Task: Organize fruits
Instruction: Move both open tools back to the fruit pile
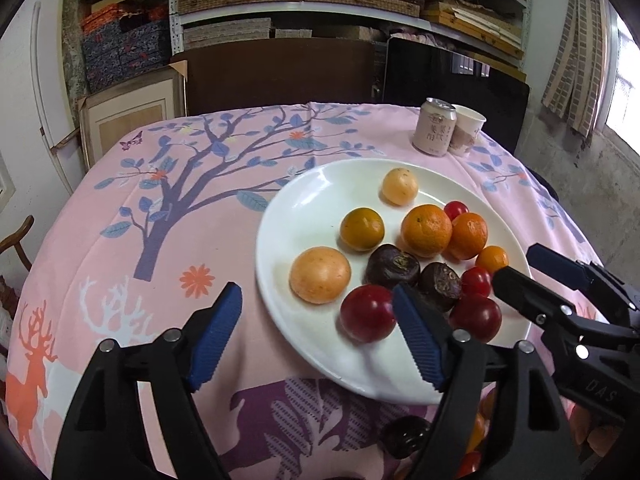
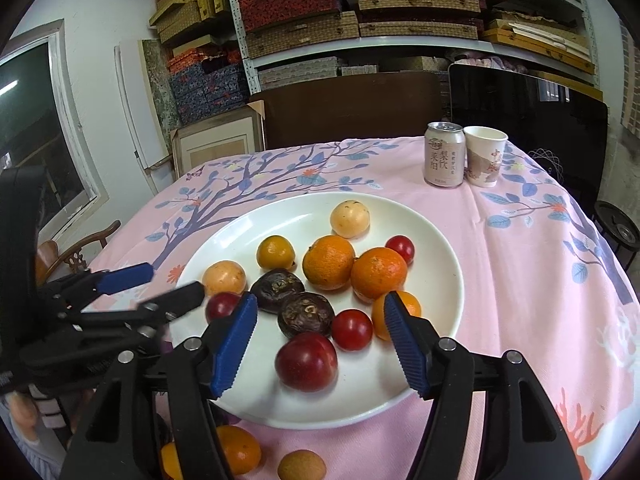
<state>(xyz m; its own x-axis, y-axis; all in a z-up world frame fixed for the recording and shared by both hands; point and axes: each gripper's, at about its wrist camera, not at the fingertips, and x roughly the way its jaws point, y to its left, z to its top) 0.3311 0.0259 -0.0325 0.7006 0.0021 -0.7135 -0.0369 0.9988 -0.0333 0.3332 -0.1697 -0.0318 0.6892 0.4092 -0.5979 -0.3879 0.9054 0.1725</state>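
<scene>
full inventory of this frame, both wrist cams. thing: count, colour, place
plate: 1, white, centre of table
oranges: 2, orange, touching, middle of plate
small citrus: 2, yellow-orange, one left of the oranges, one at the right rim
pale round fruits: 2, peach-tan, far side and left side of plate
dark fruits: 2, purple-black, mid-plate
red fruits: 4, red, mostly on the near half
loose fruit: several, orange, tan and dark, on the cloth near the plate
can: 1, pale pink, far right
paper cup: 1, white, beside can
tablecloth: 1, pink, tree print
left gripper: open, empty
right gripper: open, empty
</scene>
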